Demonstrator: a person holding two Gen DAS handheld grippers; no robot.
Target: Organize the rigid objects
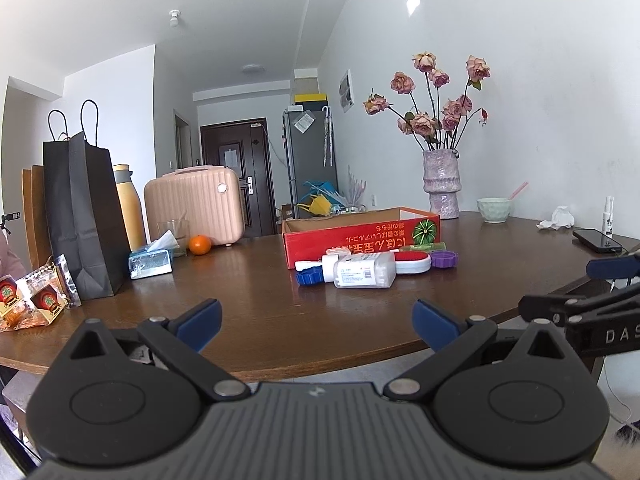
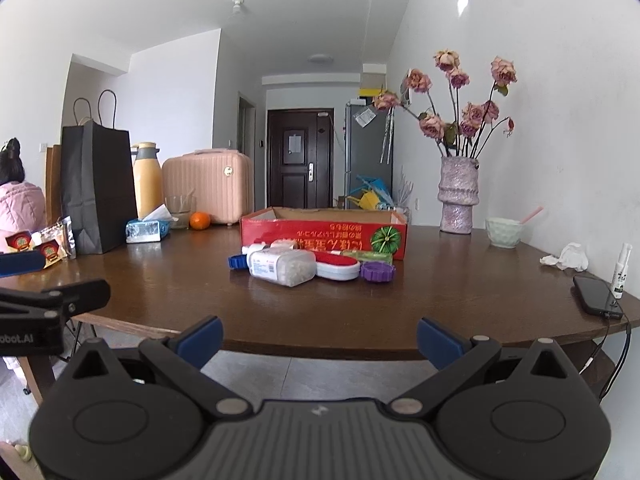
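- Left tongs: released, blue pads spread wide, empty, at lower centre of the left wrist frame over the near edge of the tabletop.
- Right tongs: released, empty, at lower centre of the right wrist frame.
- Clear bottle: lies on its side at frame centre, well apart from both tongs.
- Just beside it: blue cap, red-and-white case, purple lid.
- Red box: open, directly behind this cluster.
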